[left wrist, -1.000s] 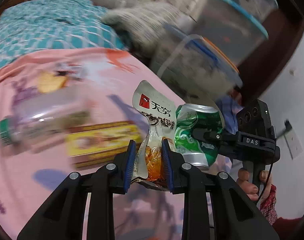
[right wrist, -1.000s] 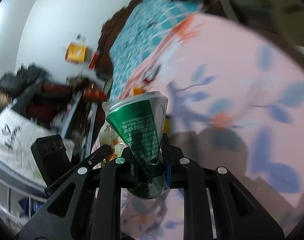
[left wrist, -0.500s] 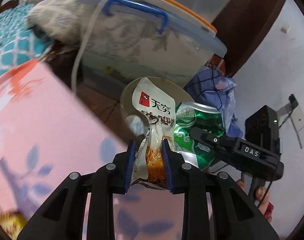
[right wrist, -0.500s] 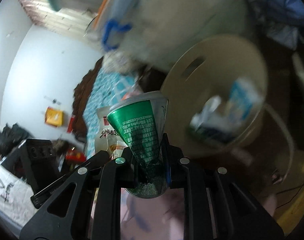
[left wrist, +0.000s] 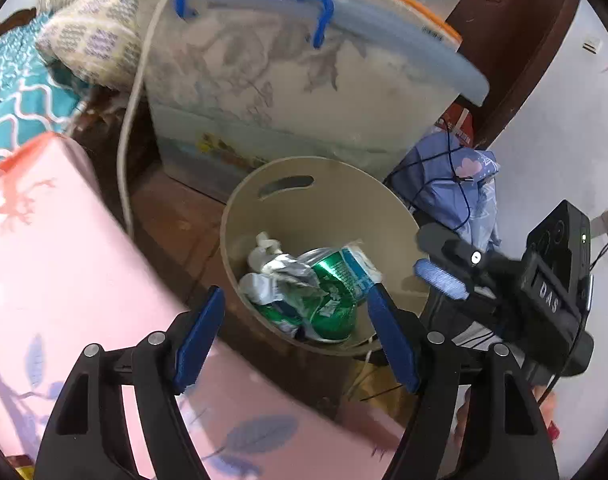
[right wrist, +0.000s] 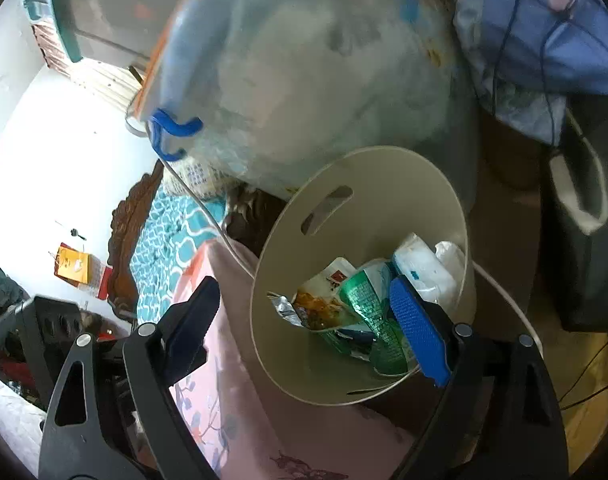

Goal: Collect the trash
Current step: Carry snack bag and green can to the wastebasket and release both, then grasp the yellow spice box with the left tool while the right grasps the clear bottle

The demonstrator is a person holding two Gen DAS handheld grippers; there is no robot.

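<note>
The crushed green can and the snack wrapper lie inside the beige waste bin, among other crumpled litter. The bin stands on the floor, beside the pink bedspread's edge and before a lidded storage box. Left gripper and right gripper, jaws just opened, stand spread and empty above the bin.

we're in a lived-in bedroom here: a bed with a teal patterned cover and a carved dark headboard, a pink floral quilt over its edge, a patterned pillow, lidded plastic storage boxes stacked alongside, a beige wastebasket on the floor.
</note>
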